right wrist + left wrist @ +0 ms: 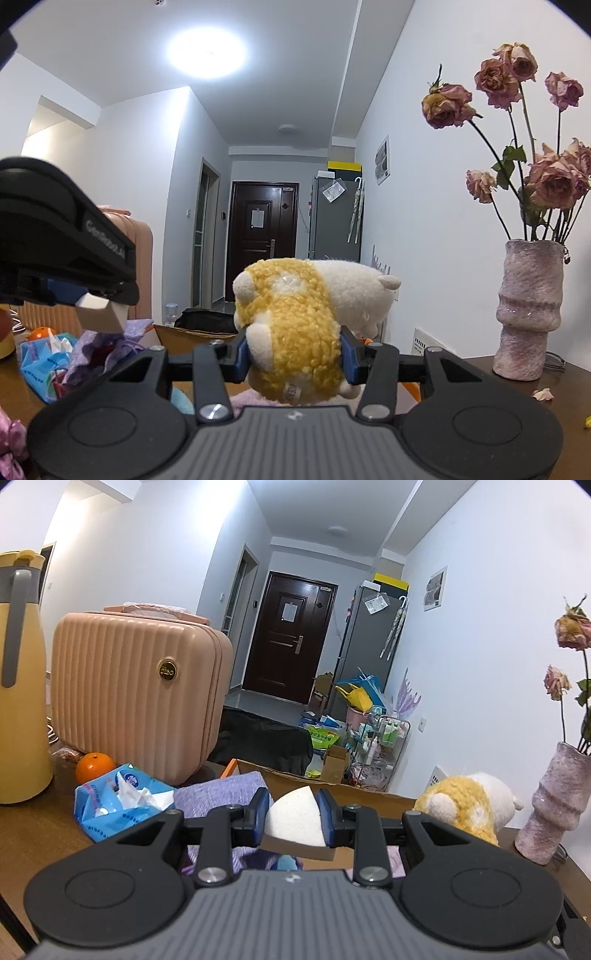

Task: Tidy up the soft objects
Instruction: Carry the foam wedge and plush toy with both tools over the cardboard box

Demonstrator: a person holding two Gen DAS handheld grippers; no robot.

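Brown wooden surface (524, 417): your right gripper (295, 356) squeezes the soft, light yellow-and-white plush toy (295, 332) mid-body; your left gripper (293, 821) pinches the squashy white foam sponge wedge (293, 818).

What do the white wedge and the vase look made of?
White wedge: probably foam sponge, matte with fine pores, squeezed between the left gripper pads. Vase: likely ceramic or plaster, rough mottled pink surface with a glossier band at its waist.

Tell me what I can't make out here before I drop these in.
- Cardboard box interior: left wrist view, hidden behind the left gripper and white sponge.
- Box in right wrist view: mostly behind the plush toy and right gripper.
- Plush tag text: too small.
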